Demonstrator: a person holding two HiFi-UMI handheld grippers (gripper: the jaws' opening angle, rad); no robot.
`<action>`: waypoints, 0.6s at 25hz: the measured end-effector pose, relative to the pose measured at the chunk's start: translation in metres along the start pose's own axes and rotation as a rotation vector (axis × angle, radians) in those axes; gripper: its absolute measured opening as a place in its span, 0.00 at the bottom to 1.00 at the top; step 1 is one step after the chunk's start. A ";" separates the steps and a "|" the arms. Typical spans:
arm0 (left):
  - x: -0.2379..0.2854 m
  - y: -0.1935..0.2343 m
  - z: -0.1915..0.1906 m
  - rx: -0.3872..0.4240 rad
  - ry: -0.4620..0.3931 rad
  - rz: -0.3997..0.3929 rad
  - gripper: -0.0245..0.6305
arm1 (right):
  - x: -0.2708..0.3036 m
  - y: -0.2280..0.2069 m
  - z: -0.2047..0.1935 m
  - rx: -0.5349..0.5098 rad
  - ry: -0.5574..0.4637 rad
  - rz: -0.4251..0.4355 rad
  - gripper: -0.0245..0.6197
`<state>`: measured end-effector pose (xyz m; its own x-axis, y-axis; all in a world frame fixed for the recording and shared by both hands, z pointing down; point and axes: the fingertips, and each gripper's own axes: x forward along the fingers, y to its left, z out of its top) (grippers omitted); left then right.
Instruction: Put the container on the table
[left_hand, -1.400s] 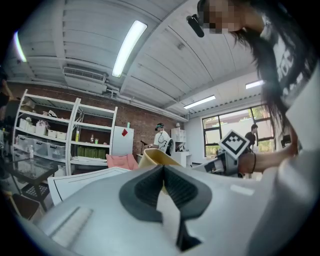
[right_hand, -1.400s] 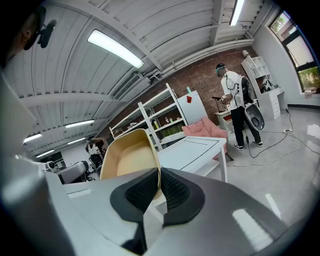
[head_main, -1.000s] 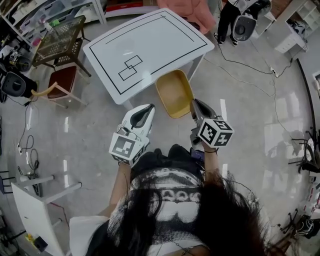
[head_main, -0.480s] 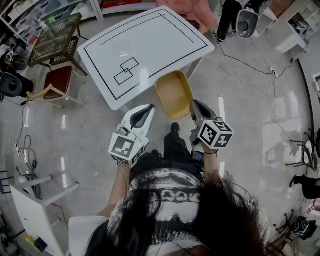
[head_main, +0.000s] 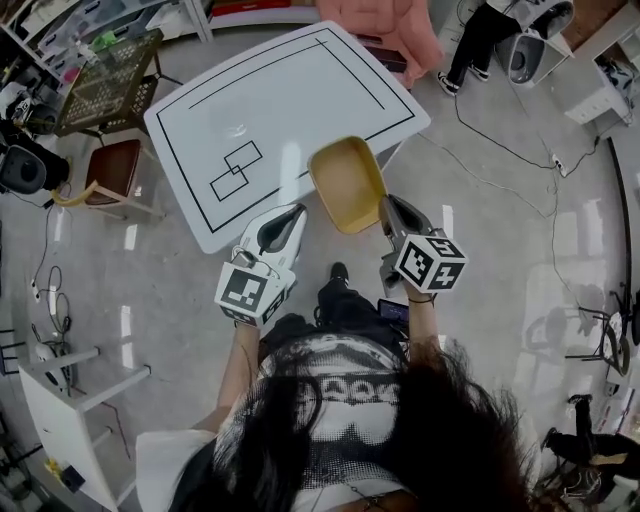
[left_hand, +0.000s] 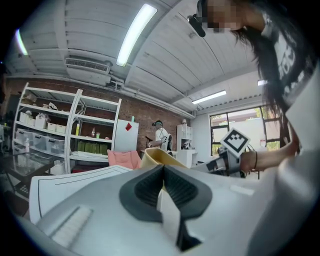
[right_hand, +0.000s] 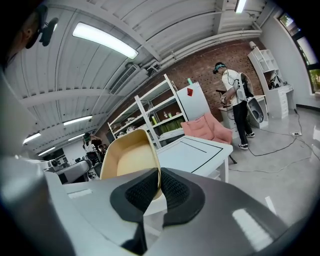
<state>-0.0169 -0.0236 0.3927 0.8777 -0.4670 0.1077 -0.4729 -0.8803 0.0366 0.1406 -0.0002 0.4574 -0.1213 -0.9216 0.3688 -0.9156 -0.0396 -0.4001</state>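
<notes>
Since a second before, the container had reached the table's near edge, aloft, its rim clamped in the right gripper. The left gripper sat with jaws together, empty. Carrying was under way; the next move probably called for lowering it flat onto the top.

The fingers of the right gripper cover the container's near rim where they clamp it, and in the head view the container hides part of the counter's near edge. From the left gripper only a strip of the container's rim shows above the closed fingers; the rest sits behind them, and whether they touch it cannot be told. What stands on the shelves is too small to name.
</notes>
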 end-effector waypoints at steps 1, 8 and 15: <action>0.012 0.001 0.002 0.001 -0.001 0.006 0.04 | 0.006 -0.010 0.008 -0.001 0.000 0.005 0.08; 0.083 0.006 0.009 0.005 0.023 0.060 0.04 | 0.042 -0.068 0.045 0.004 0.013 0.046 0.08; 0.122 0.009 0.017 0.027 0.034 0.136 0.04 | 0.069 -0.103 0.071 0.002 0.021 0.108 0.08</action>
<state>0.0873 -0.0902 0.3889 0.8020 -0.5799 0.1431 -0.5850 -0.8110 -0.0072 0.2540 -0.0871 0.4646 -0.2275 -0.9123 0.3406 -0.8960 0.0592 -0.4400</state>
